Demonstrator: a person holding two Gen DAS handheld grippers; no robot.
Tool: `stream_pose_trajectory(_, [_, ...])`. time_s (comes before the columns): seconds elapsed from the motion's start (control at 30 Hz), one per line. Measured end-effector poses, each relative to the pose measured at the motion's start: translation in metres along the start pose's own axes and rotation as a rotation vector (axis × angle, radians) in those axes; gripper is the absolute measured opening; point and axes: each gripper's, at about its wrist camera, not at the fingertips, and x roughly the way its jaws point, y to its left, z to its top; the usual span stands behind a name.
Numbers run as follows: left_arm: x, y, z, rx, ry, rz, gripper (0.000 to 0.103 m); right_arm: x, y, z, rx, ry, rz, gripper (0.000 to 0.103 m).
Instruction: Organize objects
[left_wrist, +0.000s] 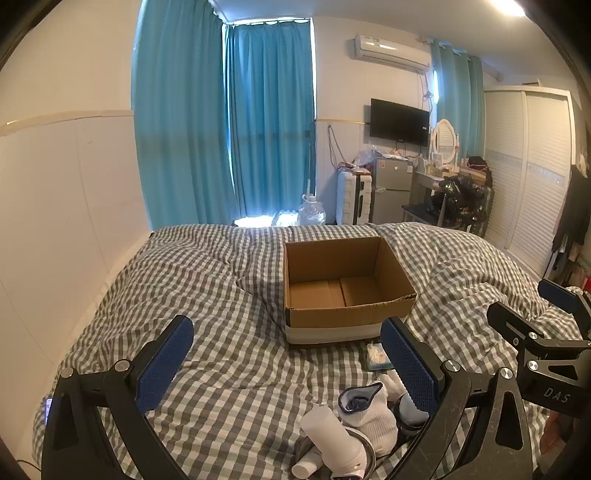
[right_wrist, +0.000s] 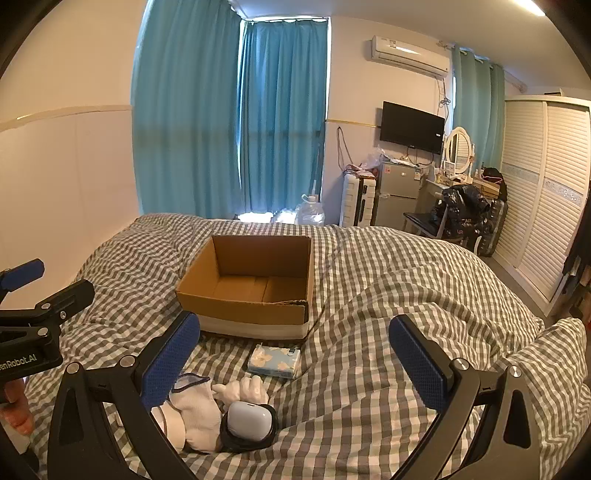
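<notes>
While both tools, left tool (left_wrist: 286, 363) and right tool (right_wrist: 295, 360), hover released, empty cardboard box (right_wrist: 251, 284) awaits sock (right_wrist: 195, 406), tissue pack (right_wrist: 275, 360), earbud case (right_wrist: 247, 421) heaped nearby on bed (right_wrist: 406, 280)

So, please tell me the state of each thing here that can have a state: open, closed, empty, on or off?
Cardboard box: open on top, empty.
Left gripper: open, holding nothing.
Right gripper: open, holding nothing.
Tissue pack: lying flat on the bed.
White sock: crumpled, in the pile.
Curtains: drawn shut.
TV: screen dark.
</notes>
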Motion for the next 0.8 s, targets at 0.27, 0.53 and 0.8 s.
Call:
stream_pose_trajectory(0.27, [-0.0016,-0.0014,0.0022,-0.004,0.000,-0.001,0.103,-0.0022,-0.0010,0.0000,-0.002,-0.007,0.018,0.103])
stream_pose_trajectory(0.53, [-0.0011,-0.0004,0.0021,-0.010,0.006,-0.006,0.103,-0.0018,0.0000,0.0010,-0.010,-0.006,0.021,0.103])
stream_pose_trajectory(0.8, [-0.0028,0.0004,0.0023,-0.011,0.005,-0.009,0.103,-0.0021,0.0038,0.0010,-0.019,-0.008,0.023,0.103])
